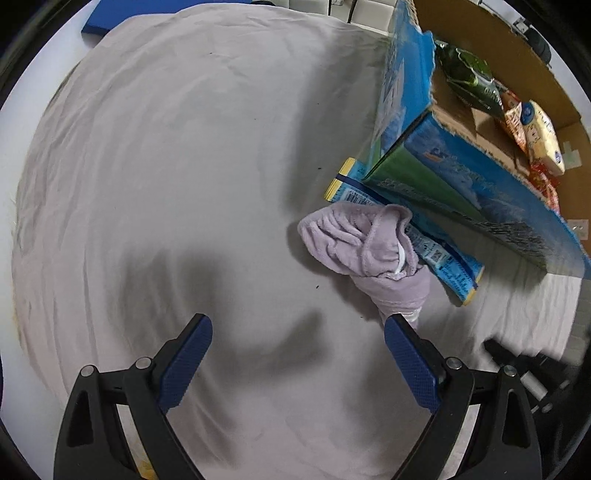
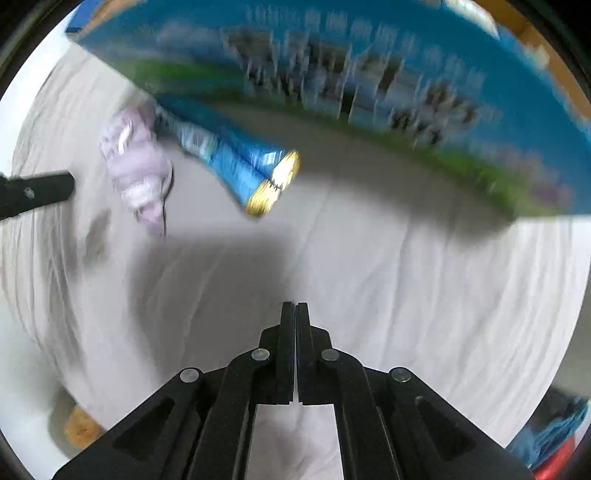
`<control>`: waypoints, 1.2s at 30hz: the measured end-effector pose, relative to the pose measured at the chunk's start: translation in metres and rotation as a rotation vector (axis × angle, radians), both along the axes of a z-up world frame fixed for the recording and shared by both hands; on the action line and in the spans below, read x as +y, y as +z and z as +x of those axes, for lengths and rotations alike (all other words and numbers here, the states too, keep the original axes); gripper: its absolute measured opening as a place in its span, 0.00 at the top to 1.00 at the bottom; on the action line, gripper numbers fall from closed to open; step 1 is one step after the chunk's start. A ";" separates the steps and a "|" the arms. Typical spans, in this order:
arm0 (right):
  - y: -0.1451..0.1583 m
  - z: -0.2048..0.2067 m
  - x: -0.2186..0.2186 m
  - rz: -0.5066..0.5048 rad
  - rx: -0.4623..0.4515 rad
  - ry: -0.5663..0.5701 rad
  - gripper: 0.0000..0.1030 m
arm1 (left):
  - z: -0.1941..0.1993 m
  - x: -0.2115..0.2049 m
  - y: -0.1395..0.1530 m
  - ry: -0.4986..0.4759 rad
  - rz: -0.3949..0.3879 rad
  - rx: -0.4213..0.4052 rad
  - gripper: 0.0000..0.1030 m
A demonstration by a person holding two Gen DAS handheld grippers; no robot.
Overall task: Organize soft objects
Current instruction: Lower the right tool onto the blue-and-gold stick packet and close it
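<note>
A crumpled lilac plush cloth (image 1: pixel 365 245) lies on the pale sheet, partly over a blue and yellow snack packet (image 1: pixel 439 258). My left gripper (image 1: pixel 297 328) points down at the sheet with its jaws wide open and nothing between them; its right finger (image 1: pixel 410 362) sits just below the cloth's lower end. In the blurred right wrist view the lilac cloth (image 2: pixel 138 166) is at upper left beside the blue packet (image 2: pixel 243 166). My right gripper (image 2: pixel 295 308) is shut with its fingers pressed together over bare sheet, holding nothing.
An open cardboard box with blue printed flaps (image 1: pixel 472 192) stands at the right, holding a green bag (image 1: pixel 469 75) and yellow and red snack packs (image 1: pixel 535 136). A black gripper finger (image 2: pixel 37 194) enters the right wrist view from the left. A blue board (image 1: pixel 107 18) lies at the far left.
</note>
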State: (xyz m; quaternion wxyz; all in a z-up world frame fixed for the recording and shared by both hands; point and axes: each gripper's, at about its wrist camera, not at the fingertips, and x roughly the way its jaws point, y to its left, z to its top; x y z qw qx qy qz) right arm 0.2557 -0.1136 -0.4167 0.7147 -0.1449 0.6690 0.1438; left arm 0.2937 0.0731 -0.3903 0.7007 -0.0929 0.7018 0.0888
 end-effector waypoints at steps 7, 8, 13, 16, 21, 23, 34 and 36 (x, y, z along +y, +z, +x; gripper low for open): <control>-0.001 0.026 0.037 -0.036 -0.123 0.157 0.88 | -0.003 -0.006 -0.011 0.005 0.039 0.018 0.07; -0.005 0.027 0.044 -0.047 -0.127 0.181 0.88 | -0.003 -0.006 -0.012 0.010 0.038 0.021 0.07; -0.010 0.027 0.059 -0.058 -0.128 0.202 0.88 | -0.001 -0.003 -0.018 0.029 0.028 0.031 0.07; -0.002 0.025 0.056 0.055 -0.064 0.188 0.88 | 0.000 -0.001 -0.019 0.035 0.024 0.030 0.07; 0.008 0.005 0.063 0.030 -0.143 0.219 0.21 | -0.002 0.008 -0.023 0.057 0.014 0.043 0.07; -0.001 0.003 0.067 0.040 -0.119 0.226 0.18 | -0.003 0.008 -0.025 0.063 0.009 0.049 0.07; -0.020 -0.021 0.082 0.047 -0.169 0.234 0.61 | -0.005 0.031 -0.044 0.080 0.011 0.056 0.07; -0.021 -0.032 0.081 0.043 -0.169 0.224 0.62 | -0.002 0.033 -0.045 0.085 0.002 0.058 0.07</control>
